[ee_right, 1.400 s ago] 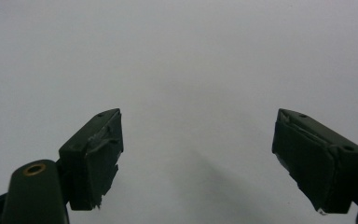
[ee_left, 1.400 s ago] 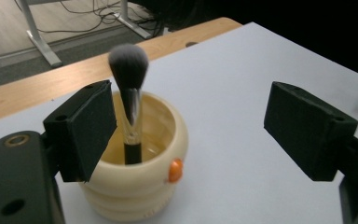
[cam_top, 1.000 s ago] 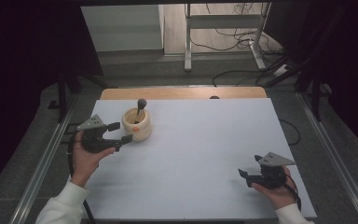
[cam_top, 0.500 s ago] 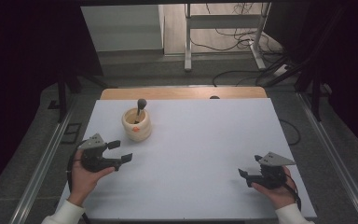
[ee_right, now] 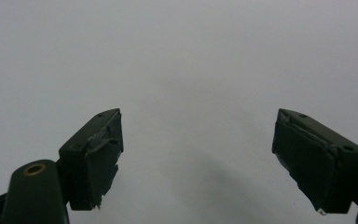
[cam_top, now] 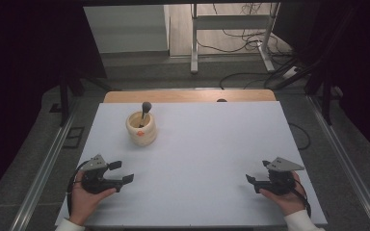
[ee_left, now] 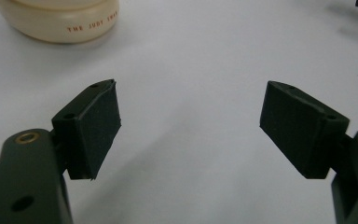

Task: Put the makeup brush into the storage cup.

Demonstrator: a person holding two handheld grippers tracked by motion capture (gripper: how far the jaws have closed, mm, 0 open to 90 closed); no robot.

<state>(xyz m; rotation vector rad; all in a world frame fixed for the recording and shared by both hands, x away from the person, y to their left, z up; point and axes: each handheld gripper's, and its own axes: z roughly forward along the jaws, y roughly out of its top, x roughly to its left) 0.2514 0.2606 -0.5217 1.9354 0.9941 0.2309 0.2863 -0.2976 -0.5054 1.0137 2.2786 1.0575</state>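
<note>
Resting low near the front left corner of the counter point(cam_top: 197, 144), the left gripper point(cam_top: 120, 172) stands released, jaws wide apart with nothing between them; the left gripper view shows bare white surface between its pads point(ee_left: 98, 126). The right gripper point(cam_top: 256, 181) sits near the front right corner, likewise released and empty.

The cream cup point(cam_top: 141, 128) stands upright toward the back left of the counter, with a dark-handled brush point(cam_top: 145, 109) leaning inside it. The cup is well apart from both grippers; its lower wall, bearing small printed lettering, appears at the top left of the left gripper view.

Judgement: the placing of the cup appears complete, and the step in hand is the left hand's withdrawal to a rest position. Any further move would call for a fresh reach forward to the cup with jaws kept wide.

Against the earlier frames: the left gripper was just beside the cup; it now lies much nearer the person. Cup, brush and right gripper are unchanged.
</note>
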